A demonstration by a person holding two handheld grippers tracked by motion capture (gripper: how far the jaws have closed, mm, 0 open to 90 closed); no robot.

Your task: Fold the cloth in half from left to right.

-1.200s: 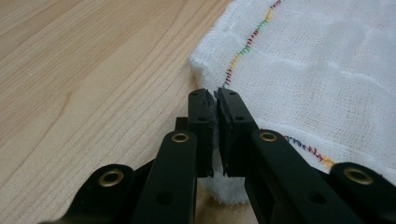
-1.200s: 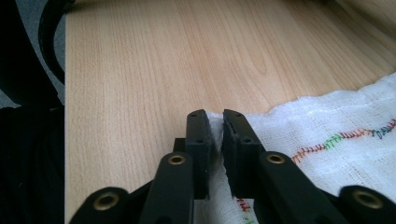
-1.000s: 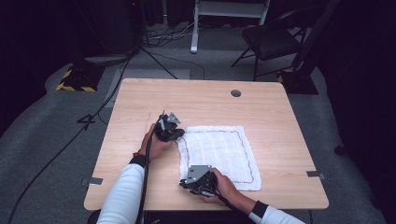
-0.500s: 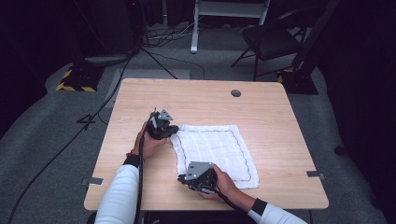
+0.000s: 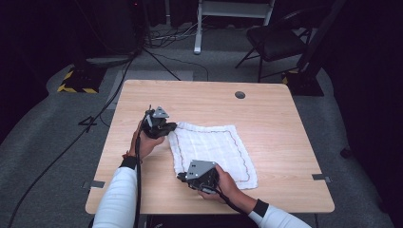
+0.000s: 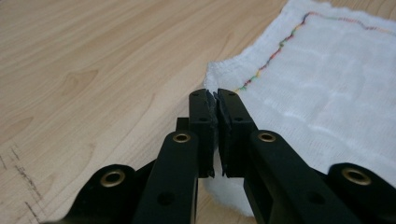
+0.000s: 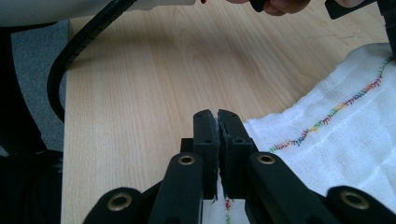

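Note:
A white cloth point(image 5: 214, 147) with a multicoloured stitched border lies on the wooden table point(image 5: 275, 114). My left gripper point(image 5: 171, 127) is at its far left corner, jaws shut on that corner. In the left gripper view the cloth point(image 6: 327, 84) runs under and between the closed jaws of the left gripper point(image 6: 215, 95). My right gripper point(image 5: 183, 178) is at the near left corner, jaws shut on the cloth's edge. In the right gripper view the cloth point(image 7: 355, 135) and its stitching pass beneath the closed jaws of the right gripper point(image 7: 217, 114). The cloth's left edge is slightly raised.
A round cable hole point(image 5: 240, 94) sits in the table's far side. A black chair point(image 5: 275, 40), a white stand point(image 5: 228, 9) and floor cables lie beyond the table. The left gripper's black cable point(image 7: 70, 60) hangs by the table's left edge.
My left gripper has moved left and up, drawing the cloth's far left corner with it. My right gripper has lifted slightly with the near corner. Both stay shut.

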